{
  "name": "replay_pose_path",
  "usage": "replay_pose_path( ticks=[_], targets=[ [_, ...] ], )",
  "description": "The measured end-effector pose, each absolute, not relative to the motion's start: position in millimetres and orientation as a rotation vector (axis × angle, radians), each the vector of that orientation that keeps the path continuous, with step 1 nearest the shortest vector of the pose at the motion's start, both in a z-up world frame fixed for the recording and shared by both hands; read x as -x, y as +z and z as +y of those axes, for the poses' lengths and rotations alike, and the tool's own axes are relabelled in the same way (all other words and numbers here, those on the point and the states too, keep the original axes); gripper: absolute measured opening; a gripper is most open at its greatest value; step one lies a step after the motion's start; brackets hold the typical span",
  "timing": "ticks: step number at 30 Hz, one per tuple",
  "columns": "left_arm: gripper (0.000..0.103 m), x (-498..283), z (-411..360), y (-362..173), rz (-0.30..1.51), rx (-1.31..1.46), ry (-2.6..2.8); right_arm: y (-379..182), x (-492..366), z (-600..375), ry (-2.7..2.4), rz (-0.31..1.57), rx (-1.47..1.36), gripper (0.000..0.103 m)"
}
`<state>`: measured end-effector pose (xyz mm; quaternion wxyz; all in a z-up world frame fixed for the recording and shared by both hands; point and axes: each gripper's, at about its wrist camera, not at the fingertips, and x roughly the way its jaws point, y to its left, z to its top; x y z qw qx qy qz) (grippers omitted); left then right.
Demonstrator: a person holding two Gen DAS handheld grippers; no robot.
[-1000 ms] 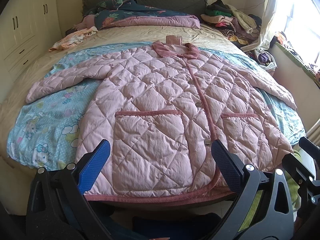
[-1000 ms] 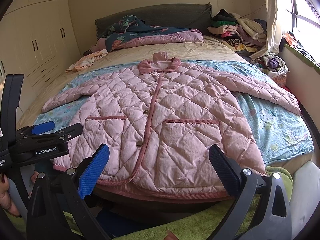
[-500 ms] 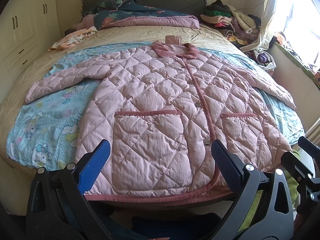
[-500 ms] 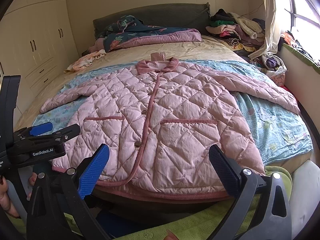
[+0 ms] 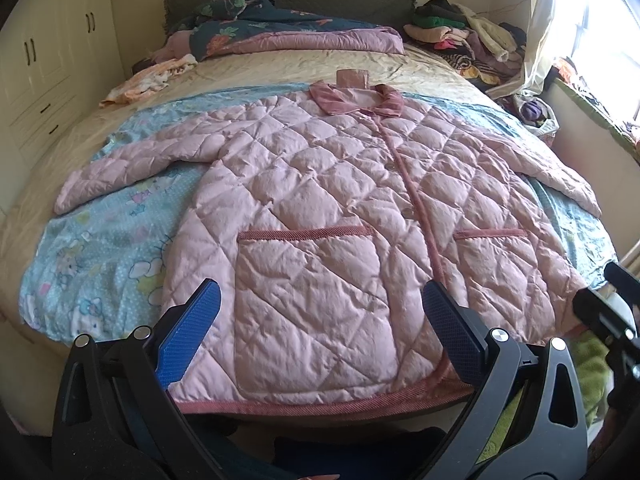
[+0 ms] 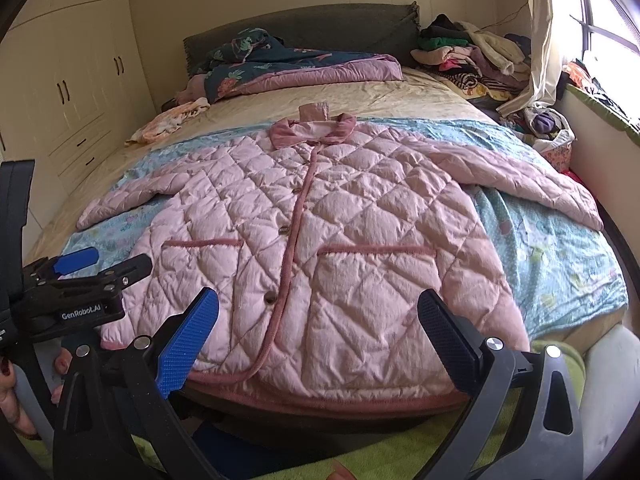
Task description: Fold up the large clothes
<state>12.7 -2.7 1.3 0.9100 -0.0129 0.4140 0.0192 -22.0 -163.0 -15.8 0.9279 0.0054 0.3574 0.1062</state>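
Note:
A pink quilted coat [image 5: 336, 200] [image 6: 320, 232] lies flat and buttoned on the bed, collar away from me, both sleeves spread out, hem at the near bed edge. My left gripper [image 5: 320, 332] hovers open just above the hem over the left pocket, nothing between its fingers. My right gripper [image 6: 320, 336] hangs open above the hem near the right pocket, also holding nothing. In the right wrist view the left gripper [image 6: 88, 276] shows at the left edge, held by a hand [image 6: 16, 392].
A light blue cartoon sheet [image 5: 100, 248] lies under the coat. A folded floral quilt [image 5: 280, 28] sits at the headboard, a clothes pile [image 6: 472, 56] at the far right, a small garment [image 5: 152, 80] at the far left. White wardrobes [image 6: 72, 76] stand left, a window ledge right.
Both grippers have drifted slightly forward and up toward the coat's hem. Both stay open, and the coat has not moved.

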Motion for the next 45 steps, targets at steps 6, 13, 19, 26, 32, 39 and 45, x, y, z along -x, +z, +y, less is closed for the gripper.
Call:
replay_pose_path(
  ticks=[6,13,19,26,32,39,45],
  targets=[
    [0.095,-40,8,13,0.845,0.023,0.058,-5,-13,-168,0.219,0.740,-0.019,0.099],
    [0.095,-88,11,31,0.826,0.022,0.072,16,-64,-180,0.208,0.716,-0.069,0.099],
    [0.095,-133,10,43,0.823,0.028,0.067,29,-110,-191,0.190,0.719,-0.101,0.099],
    [0.095,-186,11,50,0.830,0.085,0.072,43,-160,-218,0.166,0.703,-0.214,0.099],
    [0.095,-236,6,44,0.857,0.070,0.115,38,-203,-257,0.074,0.696,-0.322,0.099],
    [0.095,-282,-11,31,0.876,0.076,0.083,11,-242,-325,-0.090,0.709,-0.474,0.099],
    [0.095,-315,-41,10,0.933,0.064,0.020,-21,-259,-396,-0.280,0.695,-0.576,0.099]
  ],
)
